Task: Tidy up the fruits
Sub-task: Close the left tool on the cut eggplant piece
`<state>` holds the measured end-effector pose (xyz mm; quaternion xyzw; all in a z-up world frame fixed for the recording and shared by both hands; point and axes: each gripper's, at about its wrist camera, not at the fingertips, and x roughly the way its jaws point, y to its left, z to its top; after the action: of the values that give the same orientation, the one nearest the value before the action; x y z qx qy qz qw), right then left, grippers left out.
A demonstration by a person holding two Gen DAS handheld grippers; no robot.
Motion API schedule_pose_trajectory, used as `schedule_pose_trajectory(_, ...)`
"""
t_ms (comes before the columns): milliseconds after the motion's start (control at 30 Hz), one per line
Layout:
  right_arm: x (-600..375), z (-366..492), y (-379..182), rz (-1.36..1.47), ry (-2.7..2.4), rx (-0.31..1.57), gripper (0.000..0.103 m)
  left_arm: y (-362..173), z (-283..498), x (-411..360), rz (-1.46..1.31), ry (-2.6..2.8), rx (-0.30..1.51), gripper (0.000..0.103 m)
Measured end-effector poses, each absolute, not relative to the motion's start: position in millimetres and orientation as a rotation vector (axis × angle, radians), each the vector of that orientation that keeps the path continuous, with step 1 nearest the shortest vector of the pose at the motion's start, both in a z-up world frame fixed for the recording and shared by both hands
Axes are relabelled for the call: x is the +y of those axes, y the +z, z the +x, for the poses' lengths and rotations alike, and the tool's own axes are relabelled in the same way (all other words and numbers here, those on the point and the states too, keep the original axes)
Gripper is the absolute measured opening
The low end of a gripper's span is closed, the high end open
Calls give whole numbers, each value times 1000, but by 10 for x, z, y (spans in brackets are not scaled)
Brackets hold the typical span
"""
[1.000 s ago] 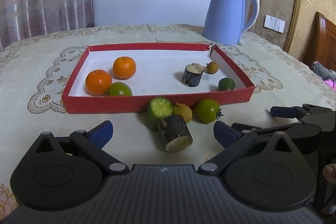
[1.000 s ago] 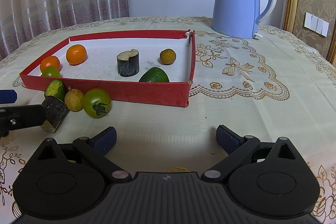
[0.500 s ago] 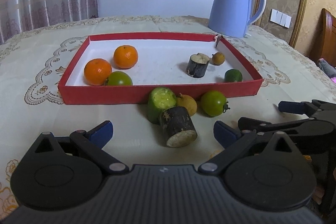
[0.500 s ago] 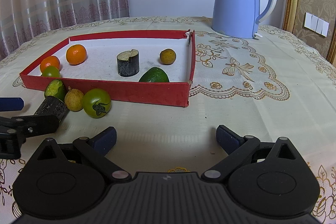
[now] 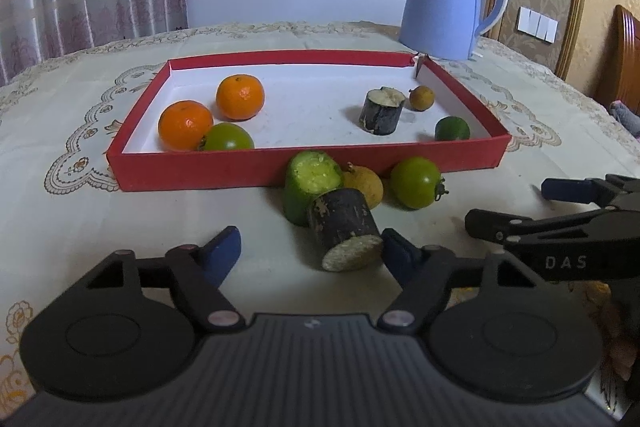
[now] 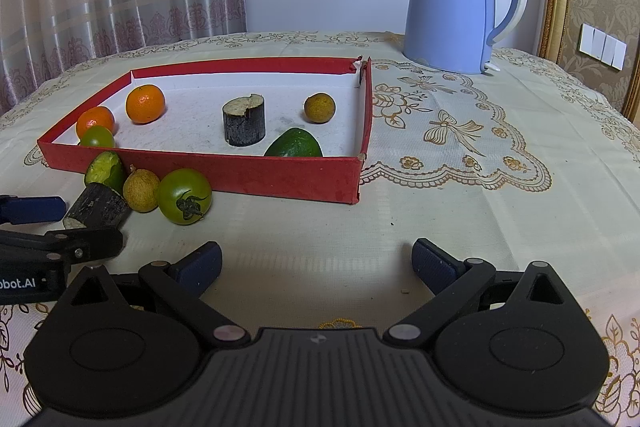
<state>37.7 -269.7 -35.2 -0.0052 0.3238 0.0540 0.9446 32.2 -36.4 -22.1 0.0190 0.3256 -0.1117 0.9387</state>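
Dark rough-barked sugarcane stub with pale fibrous cut face (image 5: 346,229) lies on its side on the tablecloth, just outside the shallow red cardboard tray (image 5: 304,169), between the spread fingers of the left gripper (image 5: 310,247), right pad touching it. Probably lined up to grab. Right gripper (image 6: 316,261) spread wide, empty, parked clear. Smooth green tomato (image 5: 416,182) sits beside.

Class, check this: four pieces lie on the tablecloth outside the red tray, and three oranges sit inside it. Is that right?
Not quite. The red tray holds two oranges, not three; the round fruit beside them is a green tomato. The left wrist view shows it. Four pieces do lie outside.
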Motion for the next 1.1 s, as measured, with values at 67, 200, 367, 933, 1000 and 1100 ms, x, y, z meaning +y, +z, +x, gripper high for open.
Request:
schedule_pose_trajectory(67,-2700,377,-351,-11,110,660,102,-219,305,-375,45,-238,659,66)
schedule_pose_trajectory(200,-2698,378,-352,-11,110,660,102,-202,273,-404,45,-283,653,42)
schedule_pose_trajectory(367,-2697,379,-353,-10,110,660,102,-198,235,-450,61,-307,643,33)
schedule_pose_trajectory(933,-2699,380,-353,-10,110,660,102,-132,141,-106,52,-295,600,31)
schedule_pose_trajectory(1000,-2702,380,-352,-10,110,660,102,-150,145,-107,47,-302,603,31)
schedule_pose_trajectory(1100,-2699,381,-353,-10,110,660,102,-173,189,-139,40,-302,606,31)
